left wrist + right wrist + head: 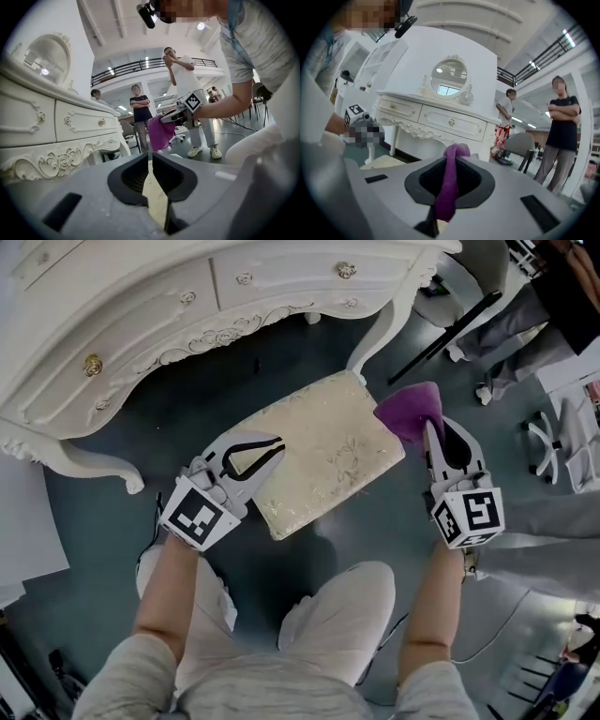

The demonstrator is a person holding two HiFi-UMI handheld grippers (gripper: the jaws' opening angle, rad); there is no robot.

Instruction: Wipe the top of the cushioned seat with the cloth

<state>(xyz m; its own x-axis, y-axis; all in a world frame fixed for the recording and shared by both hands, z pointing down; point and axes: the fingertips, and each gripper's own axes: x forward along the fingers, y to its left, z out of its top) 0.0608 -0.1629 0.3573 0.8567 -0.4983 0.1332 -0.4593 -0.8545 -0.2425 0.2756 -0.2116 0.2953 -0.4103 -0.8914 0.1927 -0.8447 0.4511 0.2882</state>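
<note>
The cushioned seat [328, 456] is a cream, gold-patterned stool top in front of the dressing table. My left gripper [275, 444] lies over the seat's left edge. Its jaws are nearly together, and the left gripper view [151, 157] shows only a thin slit with cream seat fabric through it. My right gripper [436, 432] hovers off the seat's right corner, shut on a purple cloth [412, 413]. The cloth bunches at the tips and hangs above the floor. In the right gripper view the cloth [449, 187] runs as a strip between the jaws [452, 157].
A white carved dressing table [141, 315] stands behind the seat, one leg [380, 329] close to its far corner. An office chair [459, 287] is at the back right. People stand nearby [140, 112] [560, 136]. The holder's knees [337, 615] sit just below the seat.
</note>
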